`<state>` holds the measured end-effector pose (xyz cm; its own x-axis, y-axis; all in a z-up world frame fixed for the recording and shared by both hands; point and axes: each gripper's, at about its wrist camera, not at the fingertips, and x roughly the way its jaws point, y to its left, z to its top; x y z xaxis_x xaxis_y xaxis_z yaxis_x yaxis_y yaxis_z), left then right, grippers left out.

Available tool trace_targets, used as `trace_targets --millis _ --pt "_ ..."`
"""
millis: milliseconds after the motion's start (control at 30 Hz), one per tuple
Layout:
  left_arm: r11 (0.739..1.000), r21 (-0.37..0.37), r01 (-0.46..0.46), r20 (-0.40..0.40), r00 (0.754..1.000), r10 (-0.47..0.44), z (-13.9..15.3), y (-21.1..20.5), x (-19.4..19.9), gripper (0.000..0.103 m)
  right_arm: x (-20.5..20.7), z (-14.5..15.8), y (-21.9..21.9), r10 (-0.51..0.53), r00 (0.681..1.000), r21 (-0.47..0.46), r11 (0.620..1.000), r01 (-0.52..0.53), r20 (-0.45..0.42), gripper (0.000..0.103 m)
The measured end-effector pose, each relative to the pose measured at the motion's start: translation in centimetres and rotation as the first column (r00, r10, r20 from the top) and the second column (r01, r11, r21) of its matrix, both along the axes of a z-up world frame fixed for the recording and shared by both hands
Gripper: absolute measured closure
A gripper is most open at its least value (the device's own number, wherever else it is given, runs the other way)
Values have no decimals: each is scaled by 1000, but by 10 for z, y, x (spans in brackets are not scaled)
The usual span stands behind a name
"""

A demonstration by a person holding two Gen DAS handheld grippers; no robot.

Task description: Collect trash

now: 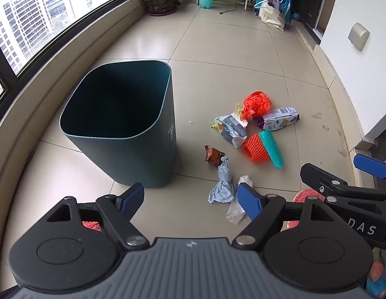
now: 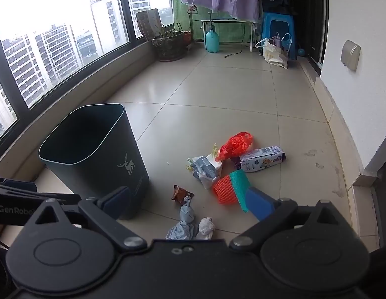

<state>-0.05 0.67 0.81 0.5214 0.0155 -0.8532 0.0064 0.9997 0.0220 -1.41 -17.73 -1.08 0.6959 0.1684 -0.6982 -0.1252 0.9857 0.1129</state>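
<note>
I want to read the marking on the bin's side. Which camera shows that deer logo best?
The right wrist view: the pale deer logo faces that camera, whole, on the dark green bin. The left wrist view looks down into the bin and catches only a foreshortened sliver of the logo along its right wall.

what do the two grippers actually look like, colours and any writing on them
Both are matte black linkage frames with round pivot discs, silver rivets and blue ribbed pads on the jaws. The left gripper has a grey ridged base plate; its side reads "GenRobo" in the right view. The right gripper has a black base and white "DAS" lettering in the left view. No cables or sleeves visible.
</note>
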Motion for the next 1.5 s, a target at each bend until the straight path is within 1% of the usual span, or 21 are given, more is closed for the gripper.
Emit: trace_targets --millis 300,633,1000,1400,1500 --pt "1000 -2 -2 13 1000 2 0 0 -2 21 -2 4 0 5 1000 7 1000 -5 12 4" --pt "1000 1 -3 44 999 3 3 0 -4 21 -6 7 -2 11 999 17 1000 -12 35 4" --pt "1000 22 3 84 996 -5 5 -3 -8 21 -7 12 -3 15 998 43 999 -18 58 5" --pt "1000 11 -20 71 997 19 2 3 -6 21 -6 12 -3 16 998 44 999 -18 59 5" --pt "1000 10 -29 66 997 28 2 4 -5 21 -5 10 -4 17 999 58 998 -20 52 5"
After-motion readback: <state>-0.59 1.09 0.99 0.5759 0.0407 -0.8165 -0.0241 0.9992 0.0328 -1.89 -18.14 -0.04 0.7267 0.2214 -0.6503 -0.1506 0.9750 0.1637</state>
